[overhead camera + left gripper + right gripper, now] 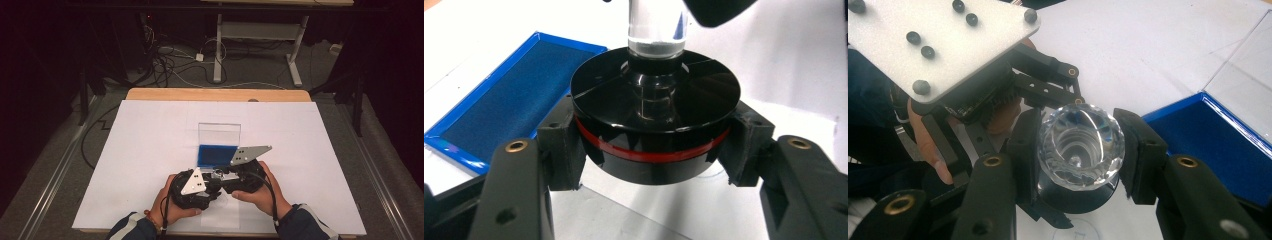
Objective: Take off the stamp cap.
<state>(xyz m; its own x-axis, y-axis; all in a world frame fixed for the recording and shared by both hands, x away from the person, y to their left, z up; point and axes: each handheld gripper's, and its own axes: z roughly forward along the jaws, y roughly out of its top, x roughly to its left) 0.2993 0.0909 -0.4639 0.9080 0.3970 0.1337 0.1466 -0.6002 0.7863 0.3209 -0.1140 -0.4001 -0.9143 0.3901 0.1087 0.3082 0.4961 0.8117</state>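
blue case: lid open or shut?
Open. The blue case shows its blue lining, and its clear lid stands up behind it.

In the high view the hands and grey plates cover the trophy (218,174), so it is too small to make out there. In the left gripper view the clear stem (656,25) is cut off by the top edge, and the black base (656,125) hides the tabletop (794,65) beneath it. The blue case (1218,145) runs off the right edge of the right gripper view.

Bright white table (150,165), dark surroundings; close views look slightly soft, perhaps motion-blurred.
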